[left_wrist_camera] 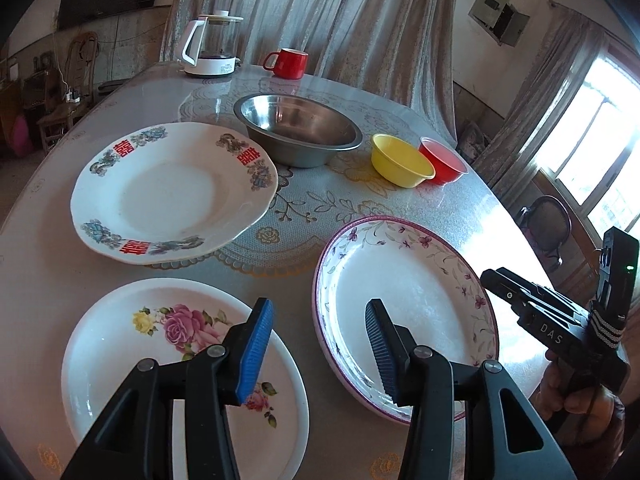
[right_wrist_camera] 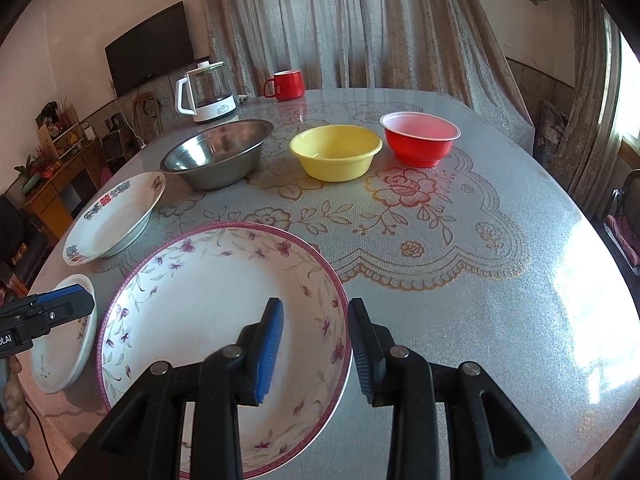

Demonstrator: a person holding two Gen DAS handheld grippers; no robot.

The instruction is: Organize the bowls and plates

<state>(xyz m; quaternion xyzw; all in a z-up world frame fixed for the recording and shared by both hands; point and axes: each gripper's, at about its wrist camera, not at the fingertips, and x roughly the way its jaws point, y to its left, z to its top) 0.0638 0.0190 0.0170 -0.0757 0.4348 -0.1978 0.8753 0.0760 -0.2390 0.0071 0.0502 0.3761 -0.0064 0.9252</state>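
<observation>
Left gripper (left_wrist_camera: 320, 350) jaws apart, empty, between rose plate (left_wrist_camera: 120, 344) and purple-rimmed plate (left_wrist_camera: 420, 280). Right gripper (right_wrist_camera: 316, 350) jaws apart, straddling purple-rimmed plate's near rim; contact unclear.

Table (right_wrist_camera: 500, 320) carries plates (left_wrist_camera: 172, 188), bowls (right_wrist_camera: 336, 152), kettle (left_wrist_camera: 210, 46), mug (left_wrist_camera: 289, 63).

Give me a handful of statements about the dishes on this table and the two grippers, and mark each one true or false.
1. The yellow plastic bowl stands between the steel bowl and the red plastic bowl. True.
2. The red mug sits inside the steel bowl. False: it stands apart, at the far edge of the table beside the white glass kettle.
3. The right gripper clamps the purple-rimmed floral plate. False: its fingers are open above the plate's rim.
4. The left gripper holds nothing. True.
5. The three plates are stacked. False: each lies separately.
</observation>
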